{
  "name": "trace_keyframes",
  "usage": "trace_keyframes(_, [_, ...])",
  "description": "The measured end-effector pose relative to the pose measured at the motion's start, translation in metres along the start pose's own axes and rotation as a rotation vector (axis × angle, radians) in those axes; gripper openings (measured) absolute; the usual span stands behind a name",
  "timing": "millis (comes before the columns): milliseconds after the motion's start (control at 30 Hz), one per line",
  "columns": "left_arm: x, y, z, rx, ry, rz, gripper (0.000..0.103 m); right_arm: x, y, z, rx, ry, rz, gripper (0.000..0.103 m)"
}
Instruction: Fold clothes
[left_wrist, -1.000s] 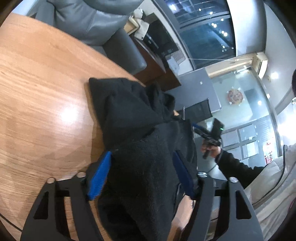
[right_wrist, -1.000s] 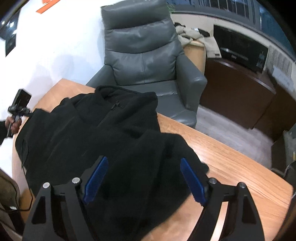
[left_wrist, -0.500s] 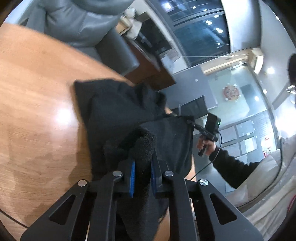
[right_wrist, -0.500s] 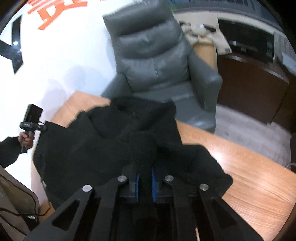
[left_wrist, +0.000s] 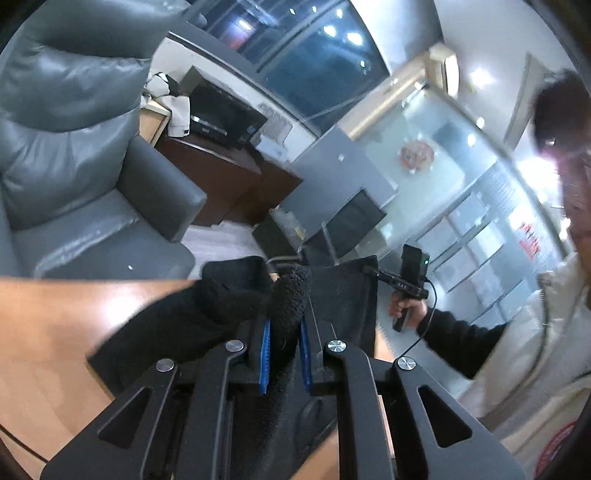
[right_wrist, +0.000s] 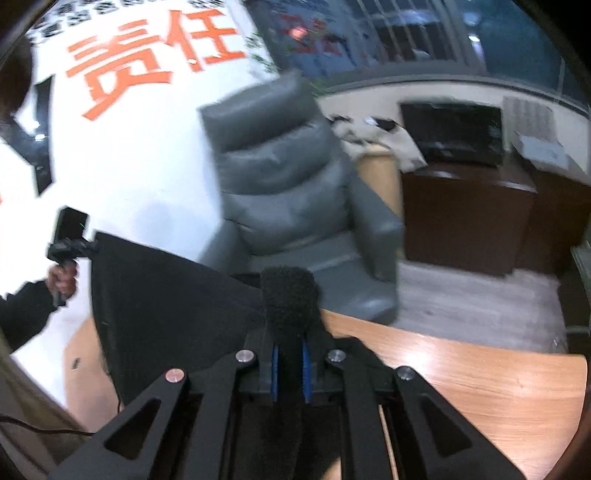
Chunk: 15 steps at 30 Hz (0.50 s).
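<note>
Wood-grain tabletop (left_wrist: 55, 332), warm orange-brown, fills the lower left for us, and behind it sits a grey leather armchair (right_wrist: 295, 206) against a white wall with big orange characters (right_wrist: 155, 55). Dark wooden cabinets (right_wrist: 465, 218) line the far side under night-dark windows. We've got the black fleece garment (left_wrist: 207, 314) pinched at two spots: the left hand-held gripper (left_wrist: 284, 354) is clamped tight on a tuft of it, and the right hand-held gripper (right_wrist: 290, 365) is clamped on another fold, blue pads squeezing the cloth. A second ago both sets of jaws stood wide over the garment lying flat; now we see it lifted, hanging taut between them above the tabletop.
</note>
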<state>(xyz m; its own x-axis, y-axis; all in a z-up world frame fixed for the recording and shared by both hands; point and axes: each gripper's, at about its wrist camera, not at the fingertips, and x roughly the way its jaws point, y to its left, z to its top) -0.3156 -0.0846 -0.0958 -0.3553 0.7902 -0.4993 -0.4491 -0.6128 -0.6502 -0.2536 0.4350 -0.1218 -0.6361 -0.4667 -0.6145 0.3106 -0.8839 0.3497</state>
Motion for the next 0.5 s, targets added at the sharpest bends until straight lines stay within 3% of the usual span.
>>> trace_keyframes(167, [0.065, 0.074, 0.014, -0.054, 0.157, 0.126, 0.011, 0.060, -0.036, -0.020, 0.077, 0.074, -0.104, 0.009])
trace_keyframes(333, [0.093, 0.127, -0.014, -0.133, 0.247, 0.220, 0.013, 0.093, -0.060, -0.036, 0.115, 0.122, -0.184, 0.011])
trace_keyframes(400, [0.090, 0.133, -0.023, -0.133, 0.251, 0.243, 0.016, 0.099, -0.069, -0.044, 0.128, 0.155, -0.230, 0.026])
trace_keyframes(467, [0.079, 0.128, -0.027, -0.124, 0.222, 0.257, 0.022, 0.090, -0.071, -0.045, 0.129, 0.146, -0.320, 0.067])
trace_keyframes(500, [0.069, 0.121, -0.027, -0.112, 0.194, 0.260, 0.022, 0.083, -0.071, -0.044, 0.129, 0.134, -0.362, 0.069])
